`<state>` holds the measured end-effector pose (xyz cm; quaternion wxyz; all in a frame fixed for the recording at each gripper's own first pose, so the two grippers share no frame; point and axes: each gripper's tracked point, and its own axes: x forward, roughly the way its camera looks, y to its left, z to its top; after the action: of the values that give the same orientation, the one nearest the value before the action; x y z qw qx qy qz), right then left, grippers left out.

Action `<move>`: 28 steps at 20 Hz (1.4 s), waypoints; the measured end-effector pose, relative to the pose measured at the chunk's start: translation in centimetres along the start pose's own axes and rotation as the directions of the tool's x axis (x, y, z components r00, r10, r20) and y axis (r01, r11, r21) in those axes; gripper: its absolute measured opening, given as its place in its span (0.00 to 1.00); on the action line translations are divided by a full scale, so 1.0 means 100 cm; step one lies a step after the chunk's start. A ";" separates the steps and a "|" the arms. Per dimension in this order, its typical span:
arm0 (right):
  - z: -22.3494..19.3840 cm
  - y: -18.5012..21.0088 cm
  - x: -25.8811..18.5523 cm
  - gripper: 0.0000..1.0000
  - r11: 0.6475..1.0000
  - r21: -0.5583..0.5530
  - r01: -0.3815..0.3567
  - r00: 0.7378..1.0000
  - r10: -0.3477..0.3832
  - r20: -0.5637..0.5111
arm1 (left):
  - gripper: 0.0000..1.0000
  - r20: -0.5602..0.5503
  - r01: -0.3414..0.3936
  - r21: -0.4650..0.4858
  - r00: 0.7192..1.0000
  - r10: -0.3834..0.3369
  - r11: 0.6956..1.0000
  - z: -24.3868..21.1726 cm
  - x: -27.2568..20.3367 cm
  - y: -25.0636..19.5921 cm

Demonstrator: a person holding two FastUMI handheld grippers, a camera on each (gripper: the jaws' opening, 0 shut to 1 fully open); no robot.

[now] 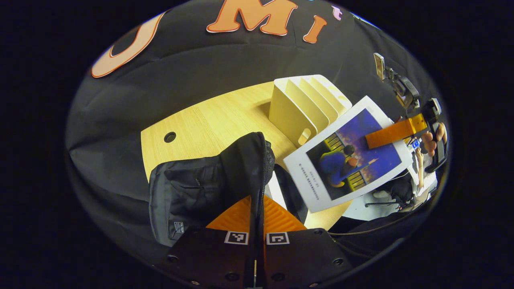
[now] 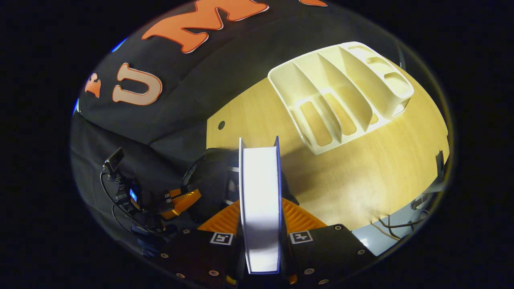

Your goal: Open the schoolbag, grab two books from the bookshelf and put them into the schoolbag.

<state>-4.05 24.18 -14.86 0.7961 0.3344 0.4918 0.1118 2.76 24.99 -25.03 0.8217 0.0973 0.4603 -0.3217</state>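
Your left gripper point(image 1: 256, 224) is clenched on the schoolbag point(image 1: 209, 180): both fingers press a fold of the black fabric beside the zipper, holding the edge of the opening up. The schoolbag sits on the wooden table point(image 1: 209, 120), at the edge nearest you in the left gripper view, with its dark body slumping off toward the left. A white surface, apparently a book already inside, shows in the opening just right of the pinched edge.

Your right gripper point(image 2: 260, 224) is grasping a book point(image 2: 260, 200) by its covers, one finger on each side, so in the right gripper view you look at the white page block edge-on with a blue cover rim on either side. In the left gripper view the same book point(image 1: 347, 154) hangs tilted above the table, between the schoolbag and the bookshelf, its blue illustrated cover facing the camera, with your hand point(image 1: 431, 140) on the right gripper point(image 1: 395, 132) at the far right.

The cream bookshelf point(image 2: 341, 96) stands on the table toward its far edge, beyond the schoolbag; the slots you can see into hold no books. In the right gripper view your left gripper point(image 2: 180, 202) shows low on the left, against the dark schoolbag point(image 2: 213, 180), with its cables trailing.
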 end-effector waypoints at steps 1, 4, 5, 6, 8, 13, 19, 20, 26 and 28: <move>-0.002 0.005 0.007 0.36 1.000 0.003 -0.019 1.000 0.019 0.003 | 0.02 0.001 -0.001 -0.002 1.000 0.001 1.000 0.000 0.000 0.001; -0.008 0.022 0.029 0.36 0.996 0.032 -0.084 0.997 0.084 0.000 | 0.02 0.003 -0.002 0.002 1.000 0.002 1.000 0.001 -0.002 0.003; -0.009 0.027 0.036 0.36 0.993 0.044 -0.107 0.994 0.107 -0.001 | 0.02 0.005 -0.001 0.001 1.000 0.000 1.000 0.002 -0.002 0.002; -0.010 0.034 0.044 0.36 0.990 0.055 -0.131 0.991 0.131 0.004 | 0.02 0.009 0.002 0.000 1.000 -0.002 1.000 0.003 -0.002 0.001; -0.015 0.045 0.060 0.36 0.984 0.065 -0.168 0.986 0.168 0.013 | 0.02 0.013 0.005 -0.003 1.000 -0.005 1.000 0.002 -0.004 0.001; -0.028 0.064 0.098 0.36 0.972 0.078 -0.221 0.975 0.219 0.029 | 0.02 0.034 0.018 -0.014 0.999 -0.017 1.000 0.007 -0.007 -0.001; -0.039 0.076 0.132 0.36 0.951 0.136 -0.277 0.960 0.266 0.090 | 0.03 0.056 0.038 -0.018 0.998 -0.037 0.999 0.010 -0.008 -0.006; -0.041 0.076 0.136 0.36 0.947 0.147 -0.286 0.957 0.275 0.094 | 0.02 0.058 0.040 -0.015 0.998 -0.039 0.999 0.010 -0.009 -0.007; -0.051 0.082 0.169 0.36 0.923 0.162 -0.349 0.935 0.332 0.121 | 0.03 0.061 0.074 -0.014 0.995 -0.073 0.997 0.015 -0.005 -0.030; -0.053 0.085 0.175 0.37 0.922 0.160 -0.351 0.935 0.336 0.113 | 0.02 0.062 0.074 -0.017 0.995 -0.073 0.997 0.013 -0.005 -0.034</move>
<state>1.27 41.67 -23.36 0.7509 0.4897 0.3997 0.1913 1.39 21.95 -23.42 0.8239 0.0625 0.4413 -0.3500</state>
